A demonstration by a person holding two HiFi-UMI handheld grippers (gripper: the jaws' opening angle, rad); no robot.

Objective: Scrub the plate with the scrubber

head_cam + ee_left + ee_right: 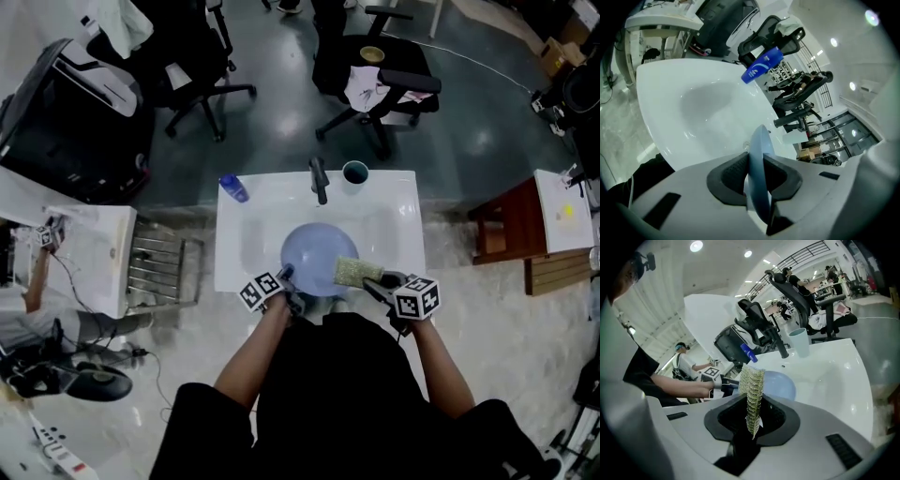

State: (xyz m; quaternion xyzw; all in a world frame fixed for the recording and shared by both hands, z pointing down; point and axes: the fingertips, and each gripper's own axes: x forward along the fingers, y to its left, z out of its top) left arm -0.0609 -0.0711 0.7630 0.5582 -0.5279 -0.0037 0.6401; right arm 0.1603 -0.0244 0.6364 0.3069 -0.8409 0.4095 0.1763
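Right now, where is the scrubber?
In the head view the scrubber sits just right of centre, at the right edge of the plate in the sink, clamped in the right hand-held gripper.

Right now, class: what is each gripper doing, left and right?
Left gripper: closed on the rim of the blue plate.
Right gripper: closed on the scrubber.

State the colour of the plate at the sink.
Light blue, plain with no pattern. The plate shows best in the head view.
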